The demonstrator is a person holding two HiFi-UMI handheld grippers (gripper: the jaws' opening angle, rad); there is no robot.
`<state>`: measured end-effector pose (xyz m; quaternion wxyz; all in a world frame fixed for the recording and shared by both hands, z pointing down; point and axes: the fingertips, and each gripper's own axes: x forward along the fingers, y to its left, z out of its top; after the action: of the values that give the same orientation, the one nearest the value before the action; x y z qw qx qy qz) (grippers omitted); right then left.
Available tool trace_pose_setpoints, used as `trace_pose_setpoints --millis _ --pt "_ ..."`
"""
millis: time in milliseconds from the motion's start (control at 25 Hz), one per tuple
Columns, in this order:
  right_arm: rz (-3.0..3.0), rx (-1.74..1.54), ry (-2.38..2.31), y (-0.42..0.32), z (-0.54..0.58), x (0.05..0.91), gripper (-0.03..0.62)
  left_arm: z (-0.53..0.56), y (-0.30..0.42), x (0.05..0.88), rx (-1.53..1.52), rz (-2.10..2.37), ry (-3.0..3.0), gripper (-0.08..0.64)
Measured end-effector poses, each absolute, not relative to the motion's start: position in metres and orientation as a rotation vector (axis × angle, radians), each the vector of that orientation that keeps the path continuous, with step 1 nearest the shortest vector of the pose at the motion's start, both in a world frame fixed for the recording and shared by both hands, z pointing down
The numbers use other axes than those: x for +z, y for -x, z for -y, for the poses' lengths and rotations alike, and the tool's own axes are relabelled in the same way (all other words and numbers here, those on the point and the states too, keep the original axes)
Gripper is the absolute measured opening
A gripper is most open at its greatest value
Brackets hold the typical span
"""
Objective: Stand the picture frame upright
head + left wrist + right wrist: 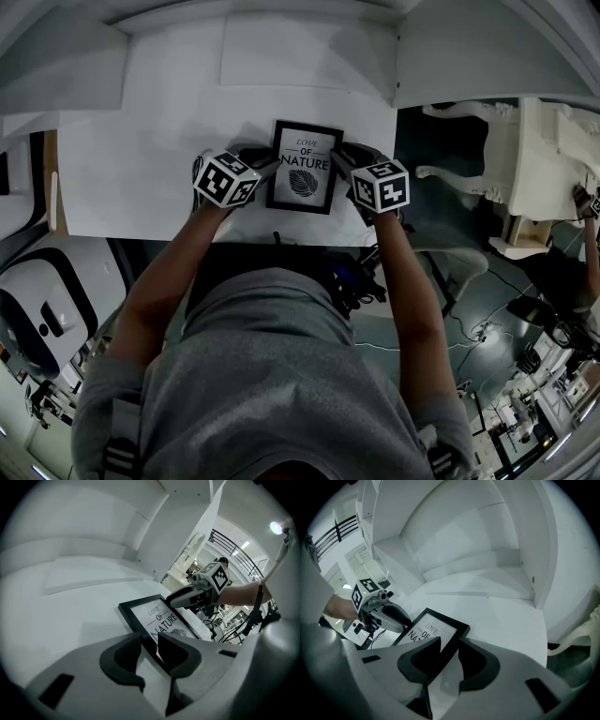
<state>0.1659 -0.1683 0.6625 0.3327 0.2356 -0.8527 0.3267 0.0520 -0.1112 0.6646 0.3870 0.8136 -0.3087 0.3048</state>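
The black picture frame (302, 167) with the print "Love of Nature" lies face up near the front edge of the white table (141, 159). My left gripper (262, 161) is shut on its left rail, and my right gripper (342, 161) is shut on its right rail. In the left gripper view the frame's (159, 616) rail runs between the dark pads of the left gripper (149, 644), with the right gripper (192, 595) across it. In the right gripper view the frame (433, 630) sits in the right gripper (449, 651), opposite the left gripper (386, 613).
White wall panels and a low step (300, 52) rise behind the table. An ornate white piece of furniture (525, 159) stands to the right, with cables (469, 328) on the floor below it. A white and black machine (47, 300) sits at the left.
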Motion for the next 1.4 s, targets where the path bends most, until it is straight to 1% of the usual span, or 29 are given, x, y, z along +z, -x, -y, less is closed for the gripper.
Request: trace_pose_setpoints --millis 560,960,1080,1280,1400 --pt "2.234 0.857 -0.550 -0.170 0.136 0.664 0.130 0.079 -0.056 0.665 0.815 0.756 -2.045 0.117" --pt "2.246 0.919 -0.521 -0.174 0.111 0.665 0.130 0.050 -0.060 0.666 0.849 0.804 -2.047 0.118" --pt "2.254 0.947 -0.540 -0.176 0.108 0.667 0.130 0.050 -0.059 0.667 0.830 0.865 -2.045 0.123" --pt "2.265 0.901 -0.553 -0.174 0.103 0.664 0.133 0.058 -0.058 0.662 0.782 0.967 -2.038 0.140" --pt "2.258 0.867 -0.547 -0.169 0.096 0.666 0.158 0.056 -0.060 0.668 0.797 1.028 -2.005 0.159"
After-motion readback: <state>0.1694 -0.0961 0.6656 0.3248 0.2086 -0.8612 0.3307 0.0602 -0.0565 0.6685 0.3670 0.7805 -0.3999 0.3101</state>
